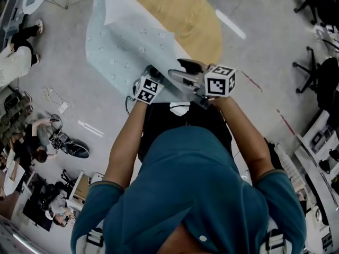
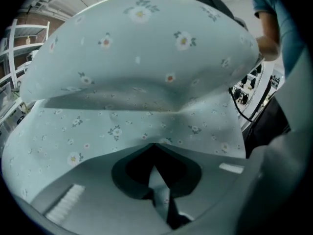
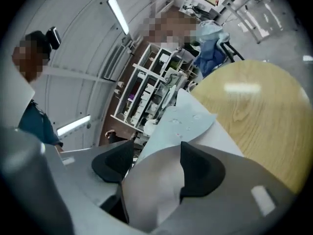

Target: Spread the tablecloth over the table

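Note:
The tablecloth (image 1: 127, 41), pale blue with small flowers, hangs in the air over the near left part of the round wooden table (image 1: 196, 20). My left gripper (image 1: 152, 72) is shut on its near edge. In the left gripper view the cloth (image 2: 146, 82) billows across nearly the whole picture, and a thin fold is pinched at the left gripper (image 2: 155, 148). My right gripper (image 1: 184, 73) sits close beside the left one. In the right gripper view a bunched fold of the cloth (image 3: 186, 121) fills the right gripper (image 3: 156, 166), above the table (image 3: 249, 111).
Office chairs (image 1: 318, 73) stand at the right. A person (image 1: 16, 57) is at the far left, and a bicycle (image 1: 69, 144) lies on the floor with other people near it. Shelving (image 3: 146, 92) stands beyond the table. A white cable (image 1: 53, 97) lies on the floor.

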### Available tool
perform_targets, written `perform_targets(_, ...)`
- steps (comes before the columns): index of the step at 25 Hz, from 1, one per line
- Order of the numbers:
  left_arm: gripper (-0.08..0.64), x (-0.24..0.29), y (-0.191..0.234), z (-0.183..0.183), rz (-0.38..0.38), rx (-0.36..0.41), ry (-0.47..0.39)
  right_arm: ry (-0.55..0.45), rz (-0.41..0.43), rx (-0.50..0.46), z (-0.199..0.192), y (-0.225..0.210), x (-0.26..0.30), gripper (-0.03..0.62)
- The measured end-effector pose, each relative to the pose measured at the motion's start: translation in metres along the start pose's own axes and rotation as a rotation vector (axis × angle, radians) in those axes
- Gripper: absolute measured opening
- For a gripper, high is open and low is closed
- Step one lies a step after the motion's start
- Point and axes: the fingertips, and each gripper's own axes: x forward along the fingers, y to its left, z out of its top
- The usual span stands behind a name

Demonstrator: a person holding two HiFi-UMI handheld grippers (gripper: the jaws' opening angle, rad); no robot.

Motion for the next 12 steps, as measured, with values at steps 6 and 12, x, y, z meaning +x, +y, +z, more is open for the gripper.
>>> perform_targets(6,0.002,-0.005,0.002,0.004,0.008,0.002,0.008,0.009,0.048,0.075,-0.003,0.003,0.014,0.187)
perform_targets(12,0.008,-0.004,0.000,0.005,0.001,-0.038,0.011,-0.128,-0.151,-0.134,0.070,-0.020,-0.036,0.011)
